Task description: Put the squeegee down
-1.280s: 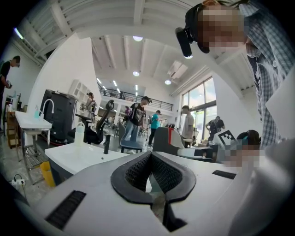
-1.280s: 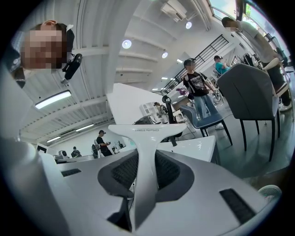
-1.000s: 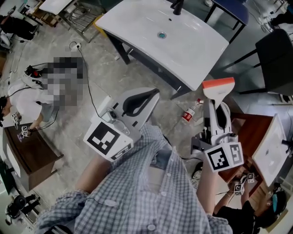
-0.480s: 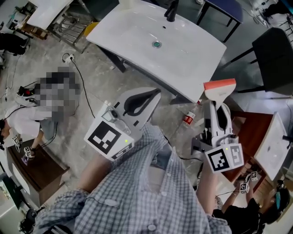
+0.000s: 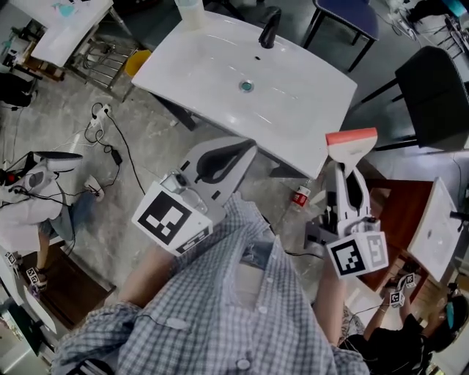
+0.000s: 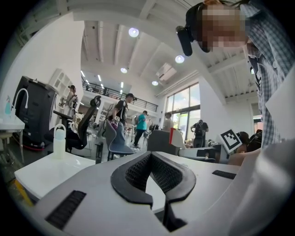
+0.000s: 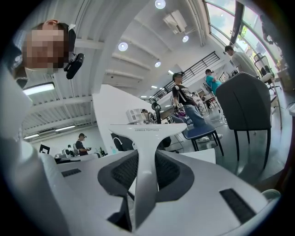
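Observation:
The squeegee has a white T-shaped handle and an orange blade, and it stands out past my right gripper, which is shut on the handle. In the right gripper view the white handle runs up between the dark pads. The blade hangs just off the near right corner of the white sink top, above the floor. My left gripper is at the sink's near edge, shut with nothing in it. Its fingertips meet in the left gripper view.
A black faucet and a clear bottle stand at the sink's far edge. A red-labelled bottle lies on the floor by the right gripper. A black chair, a brown cabinet and cables surround me.
Both grippers have travelled forward towards the white sink top, which now lies closer beneath them. The right gripper keeps its hold on the squeegee and the left stays shut.

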The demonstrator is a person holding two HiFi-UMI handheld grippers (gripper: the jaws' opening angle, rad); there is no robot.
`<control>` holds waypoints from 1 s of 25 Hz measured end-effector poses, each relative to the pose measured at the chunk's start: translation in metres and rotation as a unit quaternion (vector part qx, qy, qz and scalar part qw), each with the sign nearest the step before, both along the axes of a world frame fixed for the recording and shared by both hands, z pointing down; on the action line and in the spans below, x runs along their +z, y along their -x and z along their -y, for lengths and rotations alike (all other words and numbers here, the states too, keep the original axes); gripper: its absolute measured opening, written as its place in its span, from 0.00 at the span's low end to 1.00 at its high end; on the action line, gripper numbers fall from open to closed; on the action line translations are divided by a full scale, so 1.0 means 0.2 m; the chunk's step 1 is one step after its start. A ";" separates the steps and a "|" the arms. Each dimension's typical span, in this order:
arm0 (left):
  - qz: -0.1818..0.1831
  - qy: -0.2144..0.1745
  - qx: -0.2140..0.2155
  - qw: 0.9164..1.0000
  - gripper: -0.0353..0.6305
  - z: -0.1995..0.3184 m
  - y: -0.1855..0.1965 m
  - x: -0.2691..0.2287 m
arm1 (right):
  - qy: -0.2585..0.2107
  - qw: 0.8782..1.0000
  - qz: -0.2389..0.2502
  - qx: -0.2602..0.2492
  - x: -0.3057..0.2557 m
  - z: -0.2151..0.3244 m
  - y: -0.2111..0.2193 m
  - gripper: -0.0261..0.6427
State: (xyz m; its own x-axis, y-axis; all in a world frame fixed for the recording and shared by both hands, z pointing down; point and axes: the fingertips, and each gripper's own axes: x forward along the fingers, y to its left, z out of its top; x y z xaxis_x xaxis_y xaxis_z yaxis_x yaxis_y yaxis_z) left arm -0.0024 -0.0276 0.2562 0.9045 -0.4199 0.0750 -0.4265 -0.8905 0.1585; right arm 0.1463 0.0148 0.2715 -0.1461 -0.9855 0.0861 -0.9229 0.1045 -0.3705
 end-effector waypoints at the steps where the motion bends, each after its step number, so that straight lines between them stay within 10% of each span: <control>1: 0.000 0.000 0.003 1.000 0.06 0.01 0.00 0.00 | 0.000 1.000 0.000 0.003 0.00 0.01 0.00 0.16; 25: -0.008 -0.002 0.005 1.000 0.06 0.22 0.07 0.05 | 0.004 0.999 -0.029 0.015 0.03 0.22 0.03 0.16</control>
